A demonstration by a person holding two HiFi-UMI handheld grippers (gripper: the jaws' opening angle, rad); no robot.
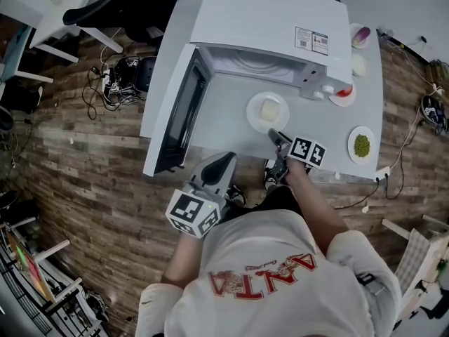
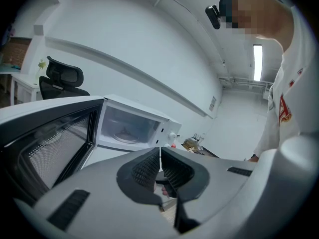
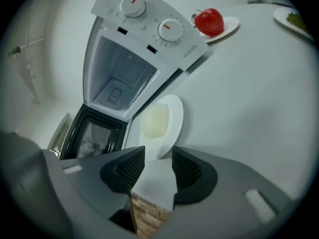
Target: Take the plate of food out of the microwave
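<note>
The microwave (image 1: 270,27) is a white, boxy oven with two round dials (image 3: 169,29) with red-orange centres on its control panel. Its dark-framed door (image 1: 179,114) with a mesh window stands swung wide open. The cavity is smooth and pale, and a round turntable shows inside in the left gripper view.

The plate (image 1: 254,111) is round, white and glossy. It lies flat on the white surface (image 1: 224,111) just in front of the open cavity, outside the oven. On it rests a pale, cream-coloured slab of food (image 1: 270,109) with a soft matt look.

The right tool (image 1: 278,139) is at the plate's near edge. In its own view the ribbed dark pads (image 3: 187,171) stand apart, and the plate's rim (image 3: 175,118) sits just at the mouth of the gap. Whether a pad touches the rim cannot be told.

The left tool (image 1: 223,161) is held back near the person's body, off the surface's front edge. Its ribbed pads (image 2: 148,169) are drawn together to a thin slit with nothing between them.

Beside the microwave a shiny red apple (image 3: 208,21) sits on a small white dish. A plate of green food (image 1: 361,145) lies near the surface's right edge. The floor (image 1: 91,160) is rough wood planking.
</note>
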